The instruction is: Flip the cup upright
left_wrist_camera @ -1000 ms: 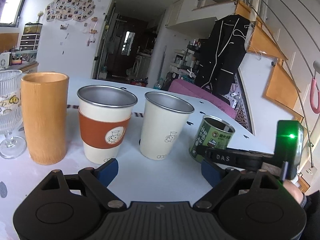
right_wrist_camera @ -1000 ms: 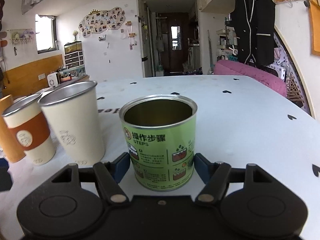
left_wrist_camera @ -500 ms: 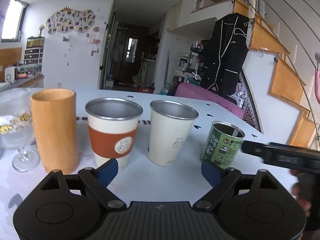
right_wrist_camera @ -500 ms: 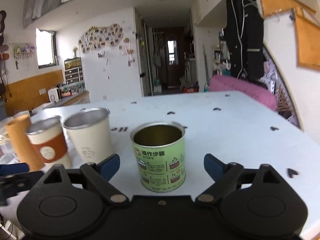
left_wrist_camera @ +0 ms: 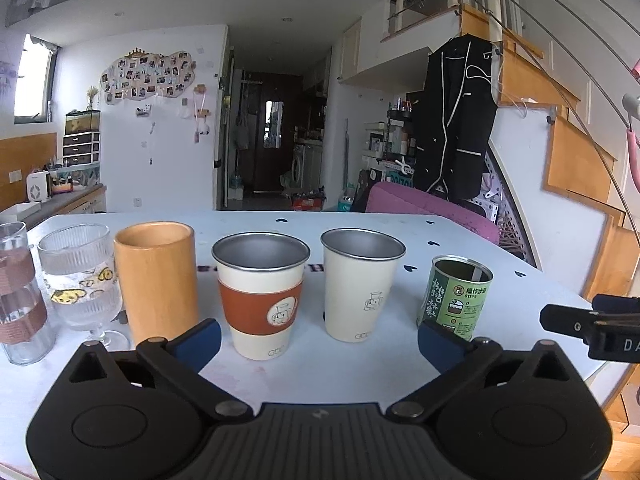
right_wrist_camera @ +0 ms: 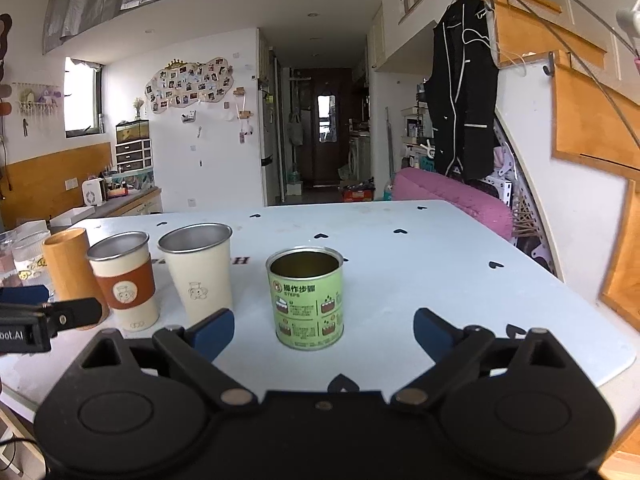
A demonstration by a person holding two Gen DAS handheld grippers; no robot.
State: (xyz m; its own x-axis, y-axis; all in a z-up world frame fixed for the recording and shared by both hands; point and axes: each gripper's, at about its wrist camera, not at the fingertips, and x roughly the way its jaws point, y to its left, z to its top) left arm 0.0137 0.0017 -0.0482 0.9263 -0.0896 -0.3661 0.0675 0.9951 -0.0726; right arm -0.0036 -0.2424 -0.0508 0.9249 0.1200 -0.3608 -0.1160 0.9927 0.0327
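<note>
A green tin cup (right_wrist_camera: 305, 299) stands upright and open on the white table (right_wrist_camera: 420, 264), just beyond and between my right gripper's (right_wrist_camera: 324, 330) open, empty fingers; it also shows in the left wrist view (left_wrist_camera: 456, 298). My left gripper (left_wrist_camera: 319, 340) is open and empty, short of a cream cup with a brown sleeve (left_wrist_camera: 260, 296) and a plain cream cup (left_wrist_camera: 361, 284), both upright. The same two cups show in the right wrist view, sleeved (right_wrist_camera: 124, 280) and plain (right_wrist_camera: 199, 274).
A wooden tumbler (left_wrist_camera: 156, 280), a ribbed stem glass (left_wrist_camera: 80, 280) and a glass with brown bands (left_wrist_camera: 18, 300) stand at the left of the row. The table's right edge (right_wrist_camera: 592, 304) is near the tin. A pink chair (right_wrist_camera: 452, 200) stands behind the table.
My right gripper has opened, let go of the green tin and pulled back from it. My left gripper has also drawn back and risen; the cups look smaller.
</note>
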